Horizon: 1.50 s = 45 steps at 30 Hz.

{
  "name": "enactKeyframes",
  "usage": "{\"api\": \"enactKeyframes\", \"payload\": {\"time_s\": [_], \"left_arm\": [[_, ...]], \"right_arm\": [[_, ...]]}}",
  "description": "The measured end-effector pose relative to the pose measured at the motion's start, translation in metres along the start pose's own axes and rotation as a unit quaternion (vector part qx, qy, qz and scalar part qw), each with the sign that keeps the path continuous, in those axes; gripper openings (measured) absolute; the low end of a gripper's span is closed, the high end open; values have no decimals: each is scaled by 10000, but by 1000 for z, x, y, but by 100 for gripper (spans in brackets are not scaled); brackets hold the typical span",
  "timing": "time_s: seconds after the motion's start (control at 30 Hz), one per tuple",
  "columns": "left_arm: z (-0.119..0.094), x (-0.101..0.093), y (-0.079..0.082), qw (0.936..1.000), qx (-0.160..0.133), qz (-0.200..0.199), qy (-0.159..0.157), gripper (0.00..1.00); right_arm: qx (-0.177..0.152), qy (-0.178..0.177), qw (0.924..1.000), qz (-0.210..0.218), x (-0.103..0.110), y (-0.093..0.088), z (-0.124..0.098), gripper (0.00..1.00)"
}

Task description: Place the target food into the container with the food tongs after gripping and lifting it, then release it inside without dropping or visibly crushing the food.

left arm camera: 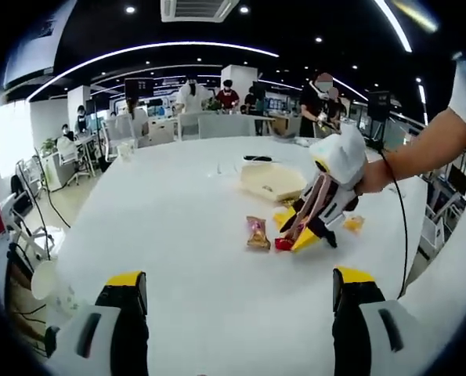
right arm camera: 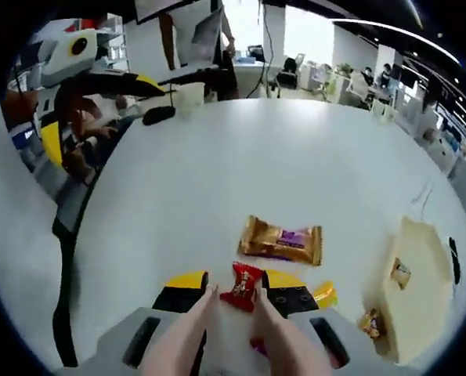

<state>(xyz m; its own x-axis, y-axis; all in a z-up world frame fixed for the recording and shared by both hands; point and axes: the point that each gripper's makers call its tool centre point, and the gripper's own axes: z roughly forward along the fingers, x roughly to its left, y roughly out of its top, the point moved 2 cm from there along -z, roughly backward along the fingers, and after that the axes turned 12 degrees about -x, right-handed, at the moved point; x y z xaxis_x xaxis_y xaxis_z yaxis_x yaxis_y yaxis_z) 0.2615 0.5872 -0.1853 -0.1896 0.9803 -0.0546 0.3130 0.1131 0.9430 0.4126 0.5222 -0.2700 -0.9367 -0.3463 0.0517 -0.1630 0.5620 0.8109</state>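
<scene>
Big white round table [right arm camera: 240,172] with a pale tray container [right arm camera: 417,274] sitting off to one side. The right gripper [right arm camera: 234,291] has pink tongs [right arm camera: 217,321] clamped in its jaws, tips pinching a small red candy [right arm camera: 244,286] right at the tabletop, just beside a gold wrapped snack [right arm camera: 282,240]. The left gripper [left arm camera: 236,294] hangs with jaws spread, holding nothing.

Setting: open-plan office. Large white round table [left arm camera: 178,227] in the foreground. Behind it, rows of desks with monitors [left arm camera: 139,88] and office chairs [left arm camera: 217,125]. Several people [left arm camera: 227,95] stand or sit at the workstations. Dark ceiling with recessed spotlights, long curved light strips [left arm camera: 154,48] and a ceiling air-conditioning vent [left arm camera: 197,9]. Bright windows [right arm camera: 311,31] along one wall; potted plant [left arm camera: 48,146] near them.
</scene>
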Motion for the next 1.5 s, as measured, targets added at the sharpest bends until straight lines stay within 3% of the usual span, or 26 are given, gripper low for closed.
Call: {"api": "enactKeyframes", "payload": {"time_s": [0.03,0.17,0.43,0.6,0.93,1.27,1.5], "left_arm": [[0,1,0,10000,0,-3,-5,99],[-1,2,-2,10000,31,24,-36,99],[1,6,3,10000,-14,38,-73,99],[-1,7,1,10000,-13,26,-39,99],[-6,7,-2,10000,12,1,28,99],[3,-2,3,9999,-40,74,-118,99],[13,-9,10,9993,-82,172,-315,99]], "right_arm": [[-74,-76,9996,244,0,0,1,27],[-129,-451,9984,301,-8,-2,3,26],[-210,-559,9980,186,-8,-2,8,25],[-146,-712,9971,212,-13,-5,8,16],[-172,-786,9932,845,-10,-5,6,16],[-393,-974,9877,1159,-9,-3,-13,17],[-741,-1249,9767,1582,-8,0,-38,17]]}}
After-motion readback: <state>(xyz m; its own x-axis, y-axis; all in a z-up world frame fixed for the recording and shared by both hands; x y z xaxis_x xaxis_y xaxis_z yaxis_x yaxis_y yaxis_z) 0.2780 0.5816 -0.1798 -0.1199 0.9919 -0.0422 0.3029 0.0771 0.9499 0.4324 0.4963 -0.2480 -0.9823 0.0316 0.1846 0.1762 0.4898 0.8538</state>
